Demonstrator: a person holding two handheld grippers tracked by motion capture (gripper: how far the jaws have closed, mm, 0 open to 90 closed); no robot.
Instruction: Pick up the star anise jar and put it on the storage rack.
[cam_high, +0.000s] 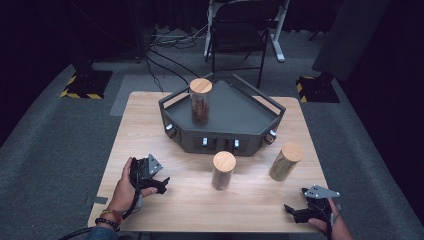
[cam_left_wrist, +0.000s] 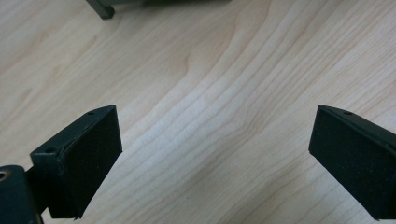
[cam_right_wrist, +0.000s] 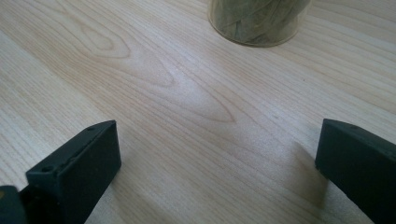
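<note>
On the pale wooden table (cam_high: 150, 115), toward twelve o'clock, a dark grey angular tray (cam_high: 240, 112) with one cork-lidded jar (cam_high: 201, 100) of brown pieces standing on its left part. At the centre, just in front of the tray, a second brown-filled jar (cam_high: 223, 170); toward three o'clock, well apart from it, a tilted-looking jar of green leaves (cam_high: 285, 161), its base also at the top of the right claw view (cam_right_wrist: 254, 21). At five o'clock, right claw (cam_high: 295, 211) resting low near the table edge, jaws spread wide, nothing between them. At seven o'clock, left claw (cam_high: 161, 184), likewise wide open and empty. Leaf jar nearest the right claw: probably light, rigid, smooth-walled and slippery, breakable if glass. Best taken around the mid-body below the lid, squeezed gently, kept upright.
</note>
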